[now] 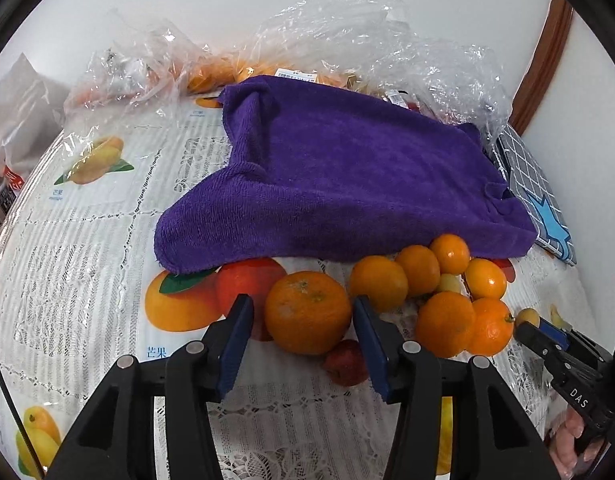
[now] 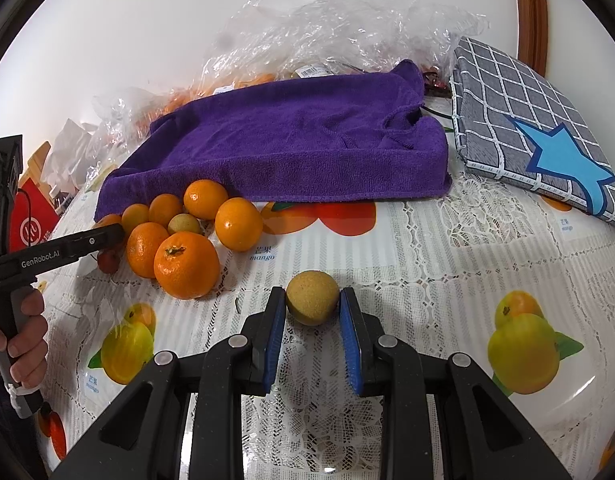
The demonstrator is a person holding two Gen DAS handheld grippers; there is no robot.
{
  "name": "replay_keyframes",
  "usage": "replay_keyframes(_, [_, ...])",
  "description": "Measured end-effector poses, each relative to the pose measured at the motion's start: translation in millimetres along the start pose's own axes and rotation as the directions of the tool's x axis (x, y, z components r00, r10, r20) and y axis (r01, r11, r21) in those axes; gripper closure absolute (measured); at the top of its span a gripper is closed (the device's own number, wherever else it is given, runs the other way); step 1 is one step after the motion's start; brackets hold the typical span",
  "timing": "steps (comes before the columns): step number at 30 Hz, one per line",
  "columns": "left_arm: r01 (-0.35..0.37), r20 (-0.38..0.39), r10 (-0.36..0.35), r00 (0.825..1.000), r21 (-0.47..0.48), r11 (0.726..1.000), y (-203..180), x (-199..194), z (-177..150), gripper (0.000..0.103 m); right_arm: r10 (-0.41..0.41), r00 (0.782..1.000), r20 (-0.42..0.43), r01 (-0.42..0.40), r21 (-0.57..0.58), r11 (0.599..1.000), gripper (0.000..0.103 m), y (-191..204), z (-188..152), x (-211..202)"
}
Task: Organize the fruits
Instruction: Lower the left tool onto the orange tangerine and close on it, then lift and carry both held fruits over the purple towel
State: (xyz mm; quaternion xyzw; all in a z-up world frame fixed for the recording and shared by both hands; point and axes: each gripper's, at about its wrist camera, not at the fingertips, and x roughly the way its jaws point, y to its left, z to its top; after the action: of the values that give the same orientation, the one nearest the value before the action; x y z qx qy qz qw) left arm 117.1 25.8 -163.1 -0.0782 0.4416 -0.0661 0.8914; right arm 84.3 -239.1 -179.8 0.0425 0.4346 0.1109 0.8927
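Left wrist: left gripper [image 1: 303, 320] brackets the big orange [image 1: 307, 312], dead ahead just in front of the purple towel [image 1: 339, 176]. Pads look touching or nearly so; can't tell if it's clamped. Right gripper [image 1: 541, 326] sits right of the pile; "DAS" on its body.

Right wrist: right gripper [image 2: 312, 308] is clenched on a small tan fruit [image 2: 312, 298], well clear of the towel [image 2: 291, 144]. Round, no long axis. Readable: "GenRobot.AI" on the left gripper [image 2: 107, 236], "mango" on the tablecloth [image 2: 447, 248].
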Motion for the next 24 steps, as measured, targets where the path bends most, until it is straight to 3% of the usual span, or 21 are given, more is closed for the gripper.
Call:
replay_keyframes(2, [0.020, 0.004, -0.020, 1.000, -0.003, 1.000, 1, -1, 0, 0.063, 0.000, 1.000, 0.001, 0.000, 0.000, 1.000, 0.076, 0, 0, 0])
replay_keyframes(5, [0.046, 0.007, -0.046, 0.999, -0.028, 0.999, 5, -3, 0, 0.063, 0.002, 1.000, 0.001, -0.002, 0.003, 1.000, 0.076, 0, 0, 0])
replay_keyframes(16, [0.040, 0.051, -0.038, 0.998, -0.047, 0.998, 10, -25, 8, 0.063, 0.012, 1.000, 0.021, -0.013, 0.035, 0.999, 0.076, -5, 3, -5])
replay_keyframes(24, [0.051, 0.112, -0.045, 0.993, -0.047, 0.998, 0, -44, 40, 0.063, -0.011, 0.996, 0.092, 0.010, 0.014, 1.000, 0.076, -7, 36, -24])
